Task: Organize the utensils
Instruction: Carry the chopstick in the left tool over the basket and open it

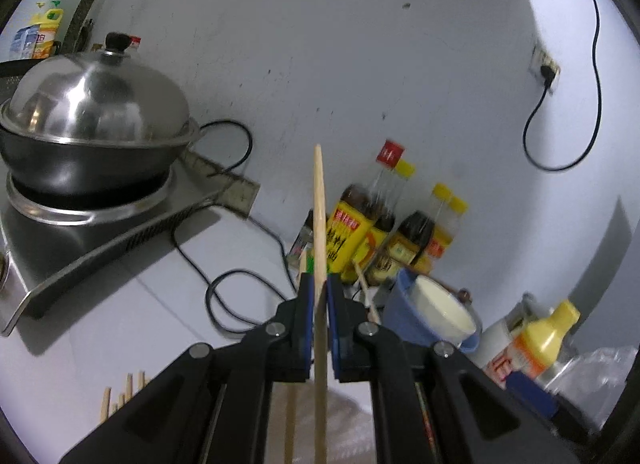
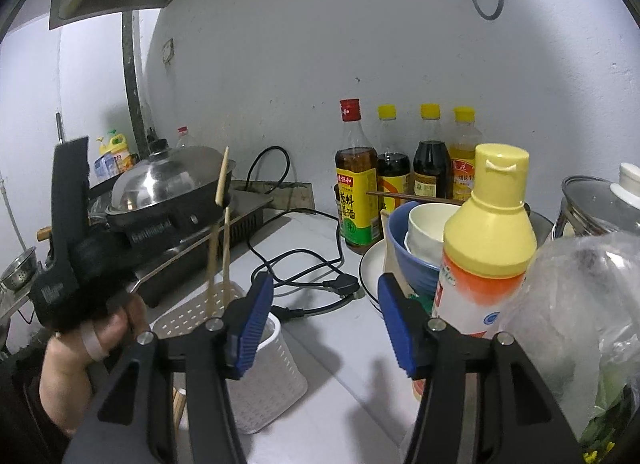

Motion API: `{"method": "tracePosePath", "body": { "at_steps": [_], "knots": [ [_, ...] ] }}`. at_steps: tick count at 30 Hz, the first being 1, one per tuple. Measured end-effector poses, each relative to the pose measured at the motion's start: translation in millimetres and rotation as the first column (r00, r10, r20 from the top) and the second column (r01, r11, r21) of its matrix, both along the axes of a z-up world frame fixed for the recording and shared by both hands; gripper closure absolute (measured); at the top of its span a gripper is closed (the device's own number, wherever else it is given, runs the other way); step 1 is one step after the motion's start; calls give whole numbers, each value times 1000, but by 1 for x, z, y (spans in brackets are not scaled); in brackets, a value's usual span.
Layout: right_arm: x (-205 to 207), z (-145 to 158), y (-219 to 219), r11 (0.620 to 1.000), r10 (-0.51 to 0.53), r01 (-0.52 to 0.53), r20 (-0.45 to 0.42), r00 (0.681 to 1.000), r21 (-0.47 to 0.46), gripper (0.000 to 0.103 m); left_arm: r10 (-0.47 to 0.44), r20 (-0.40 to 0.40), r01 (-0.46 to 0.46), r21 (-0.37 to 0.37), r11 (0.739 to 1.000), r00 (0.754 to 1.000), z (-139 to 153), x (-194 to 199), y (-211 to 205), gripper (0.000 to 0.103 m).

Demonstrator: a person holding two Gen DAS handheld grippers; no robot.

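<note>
- Black left gripper (image 1: 319,296) with blue pads fills the bottom centre of the left wrist view, clenched on a pale wooden chopstick (image 1: 319,200) that rises upright to mid-frame.
- Loose wooden chopsticks (image 1: 120,396) lie on the white tabletop (image 1: 120,304) at the lower left of that view.
- Black right gripper (image 2: 326,324), at the bottom centre of the right wrist view, stands released with nothing between its blue pads.
- Just behind its left finger, lower centre-left, stands a white perforated plastic utensil basket (image 2: 264,376) with two chopsticks upright in it.
- At the left edge of the right wrist view, a person's hand (image 2: 96,336) holds the left gripper's black body, the chopstick tip showing above the basket.
- Right of centre, a yellow-capped squeeze bottle (image 2: 486,244) stands close to the right gripper, beside a clear plastic bag (image 2: 580,324).
- Behind it, a blue bowl (image 2: 400,248) holds a white bowl (image 2: 428,232).
- Farther back, four sauce bottles (image 2: 404,180) line the white wall.
- At mid-left, a black wok with a steel domed lid (image 2: 168,188) sits on a cooker, a black cable (image 2: 296,264) coiled on the tabletop beside it.
</note>
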State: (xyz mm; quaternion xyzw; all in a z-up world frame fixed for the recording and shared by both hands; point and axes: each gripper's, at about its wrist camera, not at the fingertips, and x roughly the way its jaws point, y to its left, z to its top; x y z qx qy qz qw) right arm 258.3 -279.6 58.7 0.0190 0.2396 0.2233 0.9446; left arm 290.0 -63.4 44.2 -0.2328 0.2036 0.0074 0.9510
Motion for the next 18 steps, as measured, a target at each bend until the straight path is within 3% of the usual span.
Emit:
{"method": "tracePosePath", "body": {
  "at_steps": [8,10,11,12,18],
  "knots": [
    [-5,3,5,1000,-16,17,9,1000,-12,51,-49,-57,51,36,998,997,-8,-15,6,95],
    [-8,5,6,1000,-21,22,10,1000,-15,51,-71,-67,74,44,996,995,-9,-21,6,81],
    [-9,6,8,1000,-25,25,10,1000,-18,51,-84,-74,87,42,995,994,-10,-24,7,64],
    [-11,7,9,999,-28,28,10,1000,-19,51,-100,-84,103,41,994,991,-11,-26,7,54],
    [-27,13,17,998,-48,48,13,999,-34,51,-144,-82,147,27,989,986,-9,-51,17,54]
  ]
}}
